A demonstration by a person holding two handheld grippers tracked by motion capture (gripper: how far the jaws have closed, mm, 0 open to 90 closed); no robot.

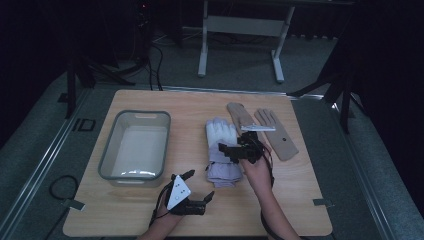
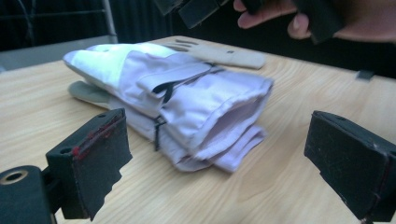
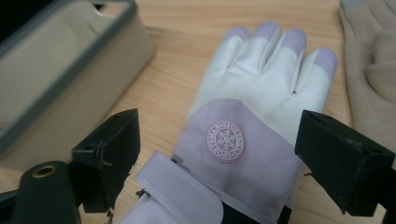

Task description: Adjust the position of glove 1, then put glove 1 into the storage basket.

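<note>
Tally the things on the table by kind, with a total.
Lilac-and-white ski gloves, stacked as a pair: 2
Beige knit gloves: 2
Grey plastic bin: 1
Total: 5

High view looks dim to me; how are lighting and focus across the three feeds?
High view: dim, dark surround, with the lavender gloves and bin the bright spots. Left gripper view: gloves fairly sharp, the near jaws and the hand at top soft. Right gripper view: evenly lit, the snowflake badge crisp, the tan glove slightly soft.
</note>
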